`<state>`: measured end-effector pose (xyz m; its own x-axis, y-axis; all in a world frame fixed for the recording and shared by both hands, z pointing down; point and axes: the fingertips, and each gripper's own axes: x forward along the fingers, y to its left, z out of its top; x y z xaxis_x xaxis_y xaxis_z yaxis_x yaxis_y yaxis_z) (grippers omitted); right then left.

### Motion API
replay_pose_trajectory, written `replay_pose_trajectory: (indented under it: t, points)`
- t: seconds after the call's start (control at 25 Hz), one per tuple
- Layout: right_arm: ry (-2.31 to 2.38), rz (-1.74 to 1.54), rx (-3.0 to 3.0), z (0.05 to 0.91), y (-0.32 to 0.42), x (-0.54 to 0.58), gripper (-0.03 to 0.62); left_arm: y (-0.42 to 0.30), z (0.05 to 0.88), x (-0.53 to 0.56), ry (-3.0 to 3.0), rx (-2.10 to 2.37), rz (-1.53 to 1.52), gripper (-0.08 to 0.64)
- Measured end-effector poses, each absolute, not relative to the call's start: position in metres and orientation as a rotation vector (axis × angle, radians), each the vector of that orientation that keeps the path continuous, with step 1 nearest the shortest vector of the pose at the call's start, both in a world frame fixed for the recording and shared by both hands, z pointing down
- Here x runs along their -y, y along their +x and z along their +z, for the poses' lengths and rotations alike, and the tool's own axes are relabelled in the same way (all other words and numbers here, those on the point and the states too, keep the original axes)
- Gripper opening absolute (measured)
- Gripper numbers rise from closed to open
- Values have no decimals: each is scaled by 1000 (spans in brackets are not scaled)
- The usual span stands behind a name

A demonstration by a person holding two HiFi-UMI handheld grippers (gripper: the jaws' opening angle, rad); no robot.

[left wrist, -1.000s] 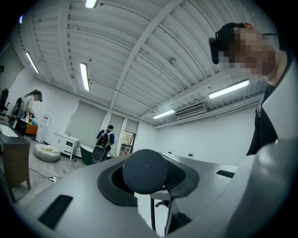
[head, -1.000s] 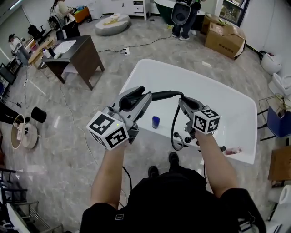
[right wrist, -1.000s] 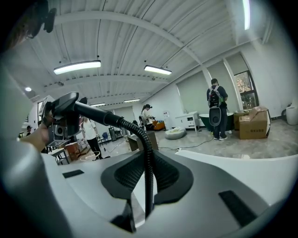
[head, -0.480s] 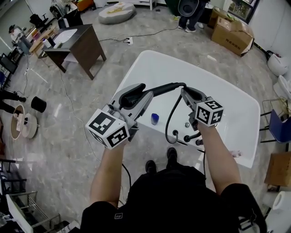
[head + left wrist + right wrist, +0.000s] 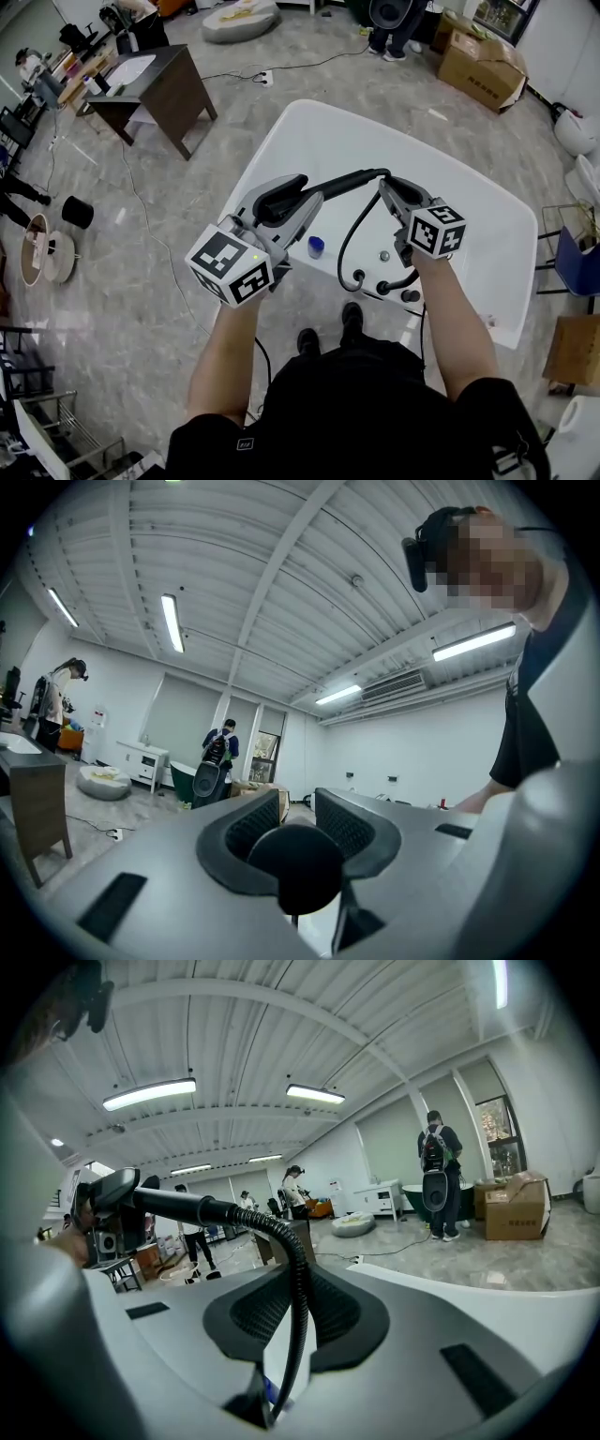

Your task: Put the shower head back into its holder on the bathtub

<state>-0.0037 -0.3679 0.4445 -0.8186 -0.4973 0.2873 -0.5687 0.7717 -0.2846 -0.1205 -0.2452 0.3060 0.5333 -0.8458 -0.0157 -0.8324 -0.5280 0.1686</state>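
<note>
The black shower head (image 5: 281, 193) lies level between the jaws of my left gripper (image 5: 309, 201), which is shut on it; in the left gripper view it is a black round lump (image 5: 295, 866) between the pads. Its handle (image 5: 352, 178) runs right to the ribbed black hose (image 5: 349, 234). My right gripper (image 5: 387, 187) is shut on the hose (image 5: 298, 1269), which hangs in a loop down to the fittings (image 5: 361, 277) on the near rim of the white bathtub (image 5: 469, 216). Both grippers hover over that near rim, close together.
A small blue object (image 5: 317, 247) stands on the tub rim beside the fittings. A dark desk (image 5: 164, 89) is at the left, cardboard boxes (image 5: 483, 61) at the far right, a blue chair (image 5: 572, 253) beside the tub. A person (image 5: 389, 23) stands at the far end.
Both grippers have carried the shower head and hose a little lower and nearer to the fittings on the tub's near rim. Neither grip has changed.
</note>
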Motion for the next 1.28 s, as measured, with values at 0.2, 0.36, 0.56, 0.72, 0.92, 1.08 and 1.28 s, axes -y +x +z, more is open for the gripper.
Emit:
replay_pose_trajectory:
  t: [0.2,0.36,0.56,0.72,0.92,1.08,1.28]
  points:
    - [880,516,2776,436,5,378,67,-115,307,251,2644,1416,-141,133]
    - [908,492,2787,426,8,381,67,-113,305,251,2665,1397,-146,132]
    - [903,450,2783,420,11,379,67,-108,299,250,2688,1390,-146,132]
    - [876,483,2752,441,19,367,67,-98,303,248,2684,1383,-135,132]
    - [838,571,2686,488,28,336,69,-88,319,242,2659,1353,-107,130]
    - [808,634,2646,514,30,317,69,-83,328,242,2636,1325,-107,129]
    - [779,702,2613,539,34,296,69,-74,336,242,2626,1292,-92,129]
